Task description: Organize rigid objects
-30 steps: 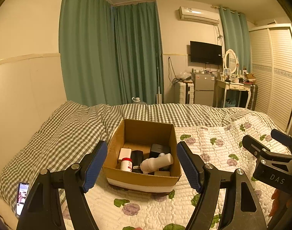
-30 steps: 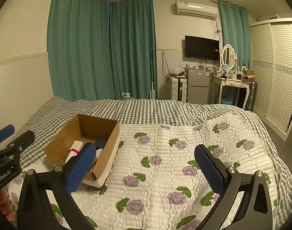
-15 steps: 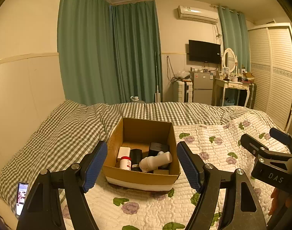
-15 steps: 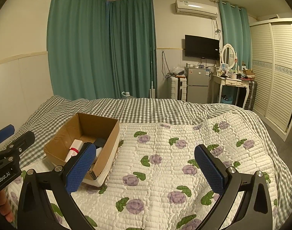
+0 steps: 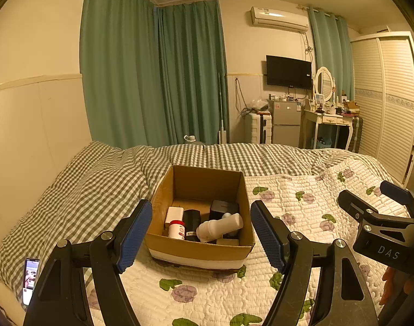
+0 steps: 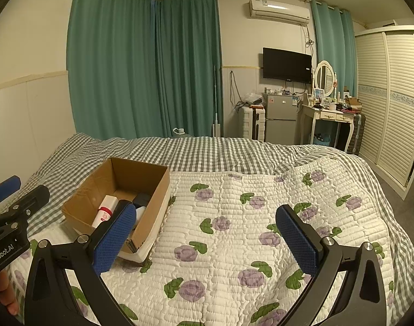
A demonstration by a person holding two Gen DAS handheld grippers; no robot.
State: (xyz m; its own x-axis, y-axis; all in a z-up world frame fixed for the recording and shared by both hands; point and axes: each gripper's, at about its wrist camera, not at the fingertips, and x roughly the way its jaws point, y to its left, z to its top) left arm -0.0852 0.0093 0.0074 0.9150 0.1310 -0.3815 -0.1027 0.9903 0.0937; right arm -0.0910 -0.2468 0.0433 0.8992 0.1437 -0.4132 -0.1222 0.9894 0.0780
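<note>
Now both empty, wide-spread: left gripper (image 5: 201, 231) facing the cardboard box (image 5: 200, 247), right gripper (image 6: 207, 237) above the quilt (image 6: 234, 244).

The right gripper (image 6: 208, 237) hovers above the bed (image 6: 234, 152) with its jaws spread wide and nothing between its blue pads (image 6: 295, 237). Beneath it lies a white quilt (image 6: 234, 217) printed with purple flowers, laid over a grey checked cover. To the left on the quilt sits an open cardboard box (image 6: 158, 198), its near corner partly hidden by the gripper's left finger. Inside the box a white bottle with a red band (image 6: 103, 212) lies tilted, beside a dark object that is hard to make out. The left gripper (image 6: 8, 206) reaches in at the left edge, its jaws not clearly shown. Green curtains (image 6: 144, 68) hang behind.
</note>
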